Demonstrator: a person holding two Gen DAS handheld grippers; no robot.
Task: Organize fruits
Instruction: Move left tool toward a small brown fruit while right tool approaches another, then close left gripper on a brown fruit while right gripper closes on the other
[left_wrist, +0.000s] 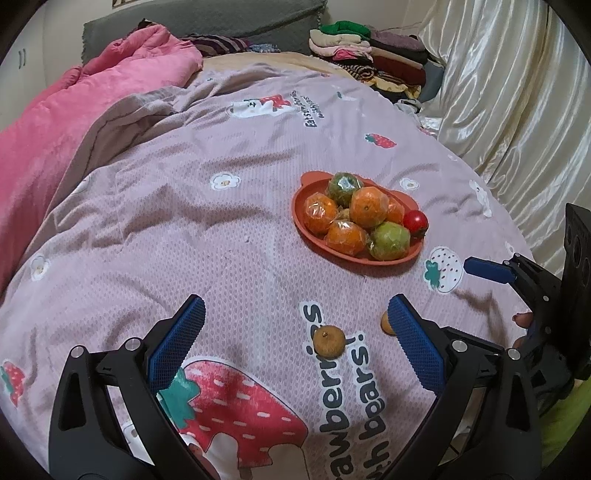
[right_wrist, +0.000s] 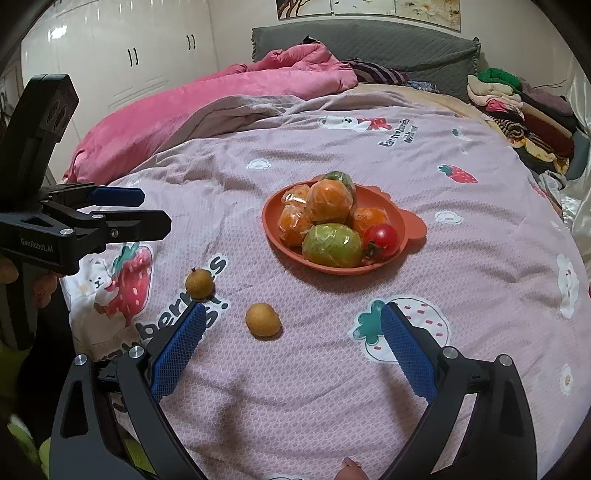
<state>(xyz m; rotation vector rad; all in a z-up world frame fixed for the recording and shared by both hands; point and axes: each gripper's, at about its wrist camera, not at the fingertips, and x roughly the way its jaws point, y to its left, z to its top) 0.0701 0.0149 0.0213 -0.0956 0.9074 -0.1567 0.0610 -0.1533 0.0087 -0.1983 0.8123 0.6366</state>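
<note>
Broadly, a pink strawberry-print quilt (right_wrist: 332, 369) is covering the bed, white wardrobes (right_wrist: 122, 62) standing behind. An orange plastic plate (right_wrist: 384, 206) is holding wrapped citrus and a tomato; two small brown fruits (right_wrist: 263, 319), possibly longans, are lying nearby. Left gripper (left_wrist: 295, 325) and right gripper (right_wrist: 293, 332) are both hovering, fingers apart.

Left gripper (left_wrist: 295, 332) jaws spread wide, empty, held low. Right gripper (right_wrist: 293, 332) likewise wide apart, empty, alongside.
</note>
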